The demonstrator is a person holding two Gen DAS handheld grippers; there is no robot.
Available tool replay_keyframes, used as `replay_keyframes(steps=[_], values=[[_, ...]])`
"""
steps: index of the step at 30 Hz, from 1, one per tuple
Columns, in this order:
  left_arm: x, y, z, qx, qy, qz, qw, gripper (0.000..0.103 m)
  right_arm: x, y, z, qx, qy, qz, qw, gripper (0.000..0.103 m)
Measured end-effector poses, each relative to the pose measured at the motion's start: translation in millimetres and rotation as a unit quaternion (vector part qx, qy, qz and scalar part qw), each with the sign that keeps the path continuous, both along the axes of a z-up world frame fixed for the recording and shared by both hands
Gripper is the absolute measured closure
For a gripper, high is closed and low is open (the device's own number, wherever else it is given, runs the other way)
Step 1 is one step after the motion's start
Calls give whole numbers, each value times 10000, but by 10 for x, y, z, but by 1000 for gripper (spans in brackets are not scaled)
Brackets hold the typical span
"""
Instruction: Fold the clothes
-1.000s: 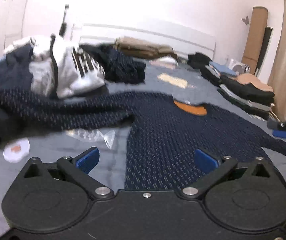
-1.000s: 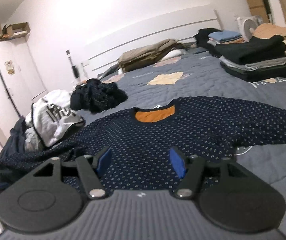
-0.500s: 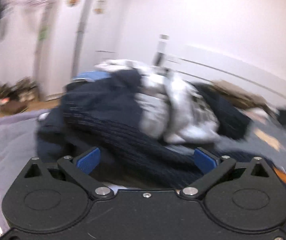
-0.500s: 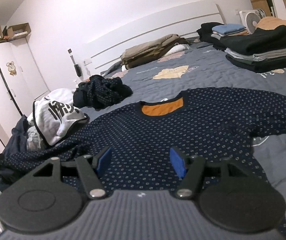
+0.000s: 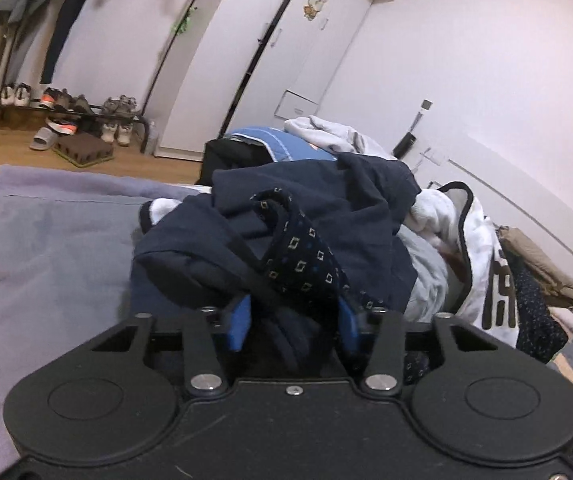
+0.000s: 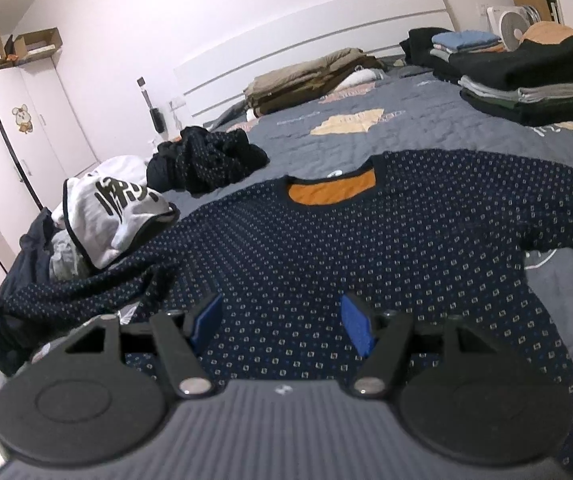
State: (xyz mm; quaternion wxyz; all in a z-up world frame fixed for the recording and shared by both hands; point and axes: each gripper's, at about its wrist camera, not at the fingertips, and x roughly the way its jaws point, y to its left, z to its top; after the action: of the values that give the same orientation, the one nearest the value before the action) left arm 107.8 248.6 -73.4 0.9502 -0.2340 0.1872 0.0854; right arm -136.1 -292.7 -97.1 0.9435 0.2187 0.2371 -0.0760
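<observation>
Blue pads (image 5: pixel 239 322) of my left gripper (image 5: pixel 292 320) have just been closing, and the sleeve (image 5: pixel 300 258) of the dotted navy sweater lies between them. Its cuff end humps up in front of the jaws. Whether the pads already press the cloth I cannot tell, since the fabric hides the inner faces. Behind the sleeve sits a heap of unfolded clothes (image 5: pixel 326 196): dark navy pieces, something blue on top, and a white top (image 5: pixel 482 240) with dark print to the right. The grey bedcover (image 5: pixel 46 236) spreads to the left. Beyond it stand a shoe rack (image 5: pixel 66 108) on the wood floor and a white wardrobe (image 5: pixel 278 52) with cartoon stickers.

From my right wrist, the right gripper (image 6: pixel 282 322) has its pads well apart and nothing between them, hovering over the lower part of the sweater (image 6: pixel 346 240). The sweater lies flat on the bed (image 6: pixel 426 136), neck away from me, orange lining (image 6: pixel 332 192) showing in the collar. One sleeve runs out to the right; the other trails left onto the heap, where the white top (image 6: pixel 118 208) rests. A crumpled dark garment (image 6: pixel 206 160) lies further back, and folded stacks (image 6: pixel 526 76) stand at the far right near the headboard (image 6: pixel 306 56).
</observation>
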Motion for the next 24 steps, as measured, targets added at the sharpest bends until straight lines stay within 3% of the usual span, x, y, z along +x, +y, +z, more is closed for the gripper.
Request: replay_keyframes(steps=[4,6,8,10,14,18,20,24], values=[[22,-3,-6,-93,35,77,9999,48,3,1,-31,16,52,18,10000,38],[0,29,-32,-145,-97,68,9998,51,8,5,-36,3,68,23,10000,38],[-17,34,-23,-127,-207,18,9997,72,11,4,-44,14,93,16,10000,38],[-35,25,1,-81,-294,-55,9995,83,11,2,-51,61,109,17,9999,38],[-48,-90,65,187,-430,-234,9986,87,-1,11,-44,40,117,24,9999,37],[-36,-338,107,1113,-118,-182,9936,82,-3,10,-35,72,120,26,9999,37],[-53,-390,86,1093,16,-280,9936,64,0,7,-39,89,152,16,9998,37],[-257,-487,135,1143,-250,-267,9928,61,15,5,-54,130,193,7,9997,37]])
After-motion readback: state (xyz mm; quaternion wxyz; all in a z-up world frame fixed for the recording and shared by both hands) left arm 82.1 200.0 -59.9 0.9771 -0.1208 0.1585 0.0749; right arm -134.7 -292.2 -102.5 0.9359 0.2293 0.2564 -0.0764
